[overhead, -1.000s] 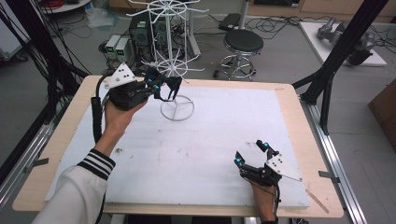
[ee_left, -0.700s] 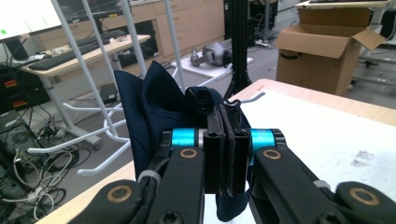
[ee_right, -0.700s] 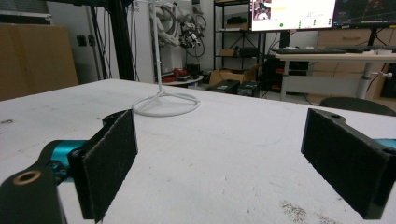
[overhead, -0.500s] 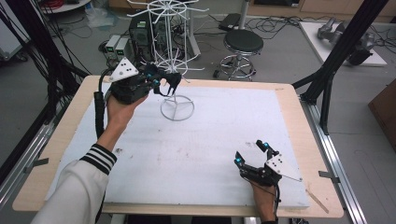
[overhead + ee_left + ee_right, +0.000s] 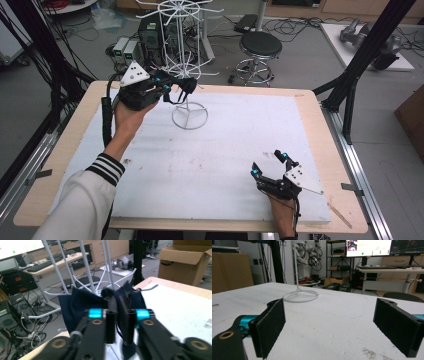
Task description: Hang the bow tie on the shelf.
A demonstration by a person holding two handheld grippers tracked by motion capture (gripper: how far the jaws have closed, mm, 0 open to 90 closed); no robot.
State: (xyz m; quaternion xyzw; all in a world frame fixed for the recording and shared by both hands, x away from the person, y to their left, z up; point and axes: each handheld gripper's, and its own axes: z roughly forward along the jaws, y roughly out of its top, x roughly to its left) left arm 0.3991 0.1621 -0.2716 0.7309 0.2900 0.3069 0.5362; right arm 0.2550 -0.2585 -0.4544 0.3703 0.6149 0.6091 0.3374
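Navy cloth, white rack, black hand-held grippers

In my left hand-held gripper point(image 5: 117, 322), black with bright cyan bands by its pads, sits a dark navy cloth point(image 5: 75, 307) against the white wire rack point(image 5: 189, 116); the plate on top of it is pale grey. My right hand-held gripper point(image 5: 272, 166), at five o'clock on the surface point(image 5: 210, 160), is black too with cyan spots. That surface is white with dark specks, edged in light wood. My left sleeve point(image 5: 107, 167) has black and white stripes at the cuff.
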